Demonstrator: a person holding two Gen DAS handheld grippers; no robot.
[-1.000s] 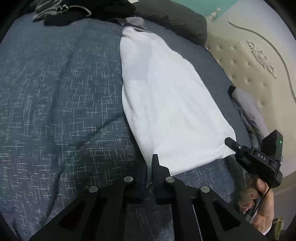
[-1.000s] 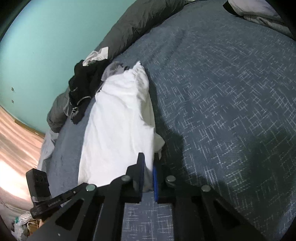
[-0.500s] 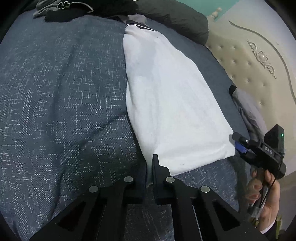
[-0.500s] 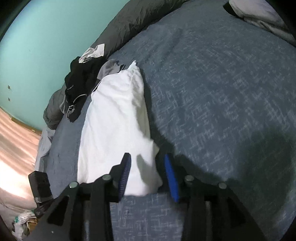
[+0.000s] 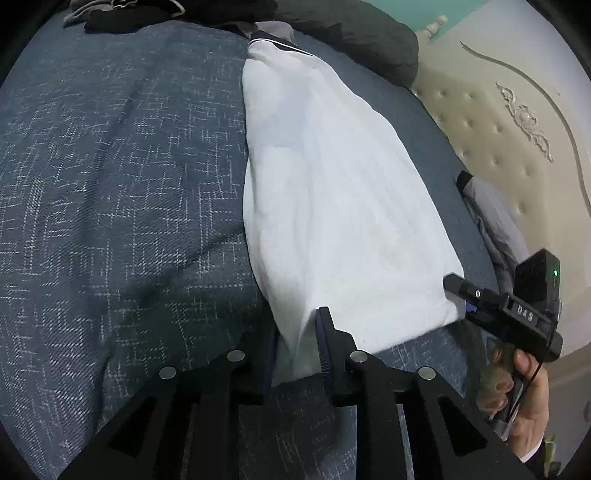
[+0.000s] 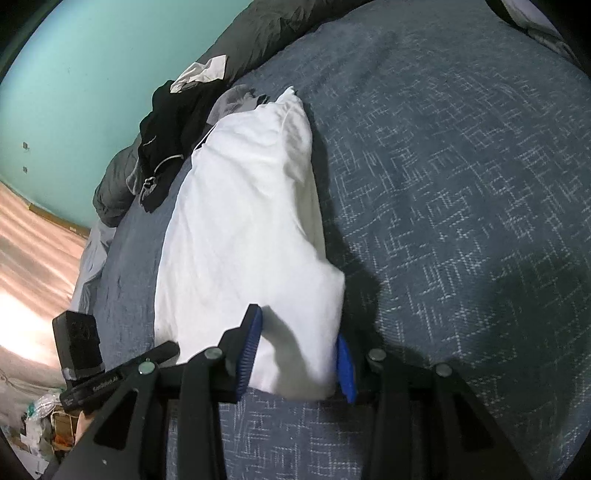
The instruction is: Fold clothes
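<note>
The white garment [image 5: 332,206] lies as a long, narrow folded strip on the blue-grey bedspread [image 5: 110,184], running from the near edge of the bed toward the far edge, where its dark-trimmed collar end stops just short of a heap of dark clothes [image 6: 173,122] and a grey duvet [image 5: 354,33]. Change noted: a second ago both grippers were clamped on the near hem corners; half a second ago the right one had parted while the left was still closed; now both stand parted. The left gripper [image 5: 295,345] has its fingers spread, with the near left hem corner lying loose between them, cloth possibly brushing one pad but not pinched. The right gripper [image 6: 295,350] is likewise spread, its blue pads either side of the near right hem corner, which rests slack on the bedspread. The person's hand [image 5: 517,398] on the right gripper's handle is visible in the left view. Assessment: the garment has been laid down and released, so the lengthwise fold appears set. The strip remains long; a crosswise fold, hem end toward collar end, would probably be needed to finish. Whether that follows cannot be determined.
</note>
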